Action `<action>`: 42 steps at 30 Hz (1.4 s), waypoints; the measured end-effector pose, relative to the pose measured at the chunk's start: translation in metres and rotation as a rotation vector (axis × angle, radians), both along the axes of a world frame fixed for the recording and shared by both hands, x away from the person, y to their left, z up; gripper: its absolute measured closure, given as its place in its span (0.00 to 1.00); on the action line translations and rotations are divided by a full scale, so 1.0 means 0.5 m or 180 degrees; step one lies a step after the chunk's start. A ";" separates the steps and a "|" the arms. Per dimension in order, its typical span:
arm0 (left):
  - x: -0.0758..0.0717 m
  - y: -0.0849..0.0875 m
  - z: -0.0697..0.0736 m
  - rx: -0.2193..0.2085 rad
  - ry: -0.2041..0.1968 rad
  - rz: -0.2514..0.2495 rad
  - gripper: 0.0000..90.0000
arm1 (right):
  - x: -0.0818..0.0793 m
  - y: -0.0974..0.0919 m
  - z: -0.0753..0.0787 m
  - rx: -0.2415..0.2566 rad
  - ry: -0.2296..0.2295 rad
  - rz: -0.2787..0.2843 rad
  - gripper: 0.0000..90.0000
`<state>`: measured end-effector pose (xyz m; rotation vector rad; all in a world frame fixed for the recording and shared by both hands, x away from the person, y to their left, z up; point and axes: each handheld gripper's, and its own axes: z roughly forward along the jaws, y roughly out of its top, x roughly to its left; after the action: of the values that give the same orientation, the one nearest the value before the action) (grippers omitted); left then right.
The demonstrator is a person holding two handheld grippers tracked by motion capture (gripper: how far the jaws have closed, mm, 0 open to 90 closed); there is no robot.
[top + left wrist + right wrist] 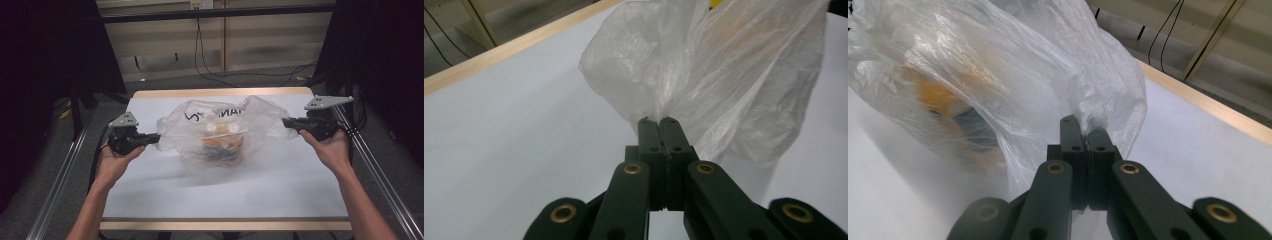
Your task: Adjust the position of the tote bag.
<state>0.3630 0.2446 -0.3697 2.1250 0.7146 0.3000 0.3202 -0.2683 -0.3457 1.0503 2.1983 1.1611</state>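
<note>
A: Thin, clear plastic — that is the bag [220, 127], sitting near the middle of the white table [225, 190], a little toward the far side. It is crinkled and slightly milky, with some dark lettering on its upper face that I cannot read.

B: What is in it?

A: A round container [222, 140], orange and pale, seen blurred through the film. In the right gripper view the orange shows again, low at the left inside the bag.

B: And the left gripper [156, 138]?

A: Its jaws are pressed together on the bag's left edge. In the left gripper view [658, 121] the two black tips meet with a gathered bunch of plastic pinched between them, and the film fans out above.

B: The right gripper [286, 122]?

A: The same on the opposite side: jaws clamped on the bag's right edge. The right gripper view [1083, 122] shows the tips closed with crumpled film caught between them.

B: So the bag is stretched?

A: It spans between the two grippers, wide from left to right, with the container hanging in the middle, low over the table. Whether its bottom touches the surface I cannot tell.

B: The hands?

A: The left hand [115, 162] and the right hand [332, 147] each grip a tool from below, forearms coming in from the near edge.
</note>
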 end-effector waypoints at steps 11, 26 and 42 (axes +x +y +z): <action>0.025 -0.052 -0.068 0.0319 0.0245 -0.0090 1.00 | 0.054 0.016 -0.068 0.0008 0.0234 -0.0103 0.99; -0.004 -0.053 -0.121 0.0526 0.0437 -0.0366 1.00 | 0.036 -0.020 -0.141 -0.0129 0.0507 -0.0227 0.99; -0.008 -0.088 -0.169 0.0644 0.0625 -0.0392 1.00 | 0.022 -0.008 -0.203 -0.0329 0.0715 -0.0160 0.99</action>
<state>0.3590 0.2008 -0.4540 2.4042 0.6848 0.1004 0.3310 -0.2725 -0.4471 1.2358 2.3585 0.9357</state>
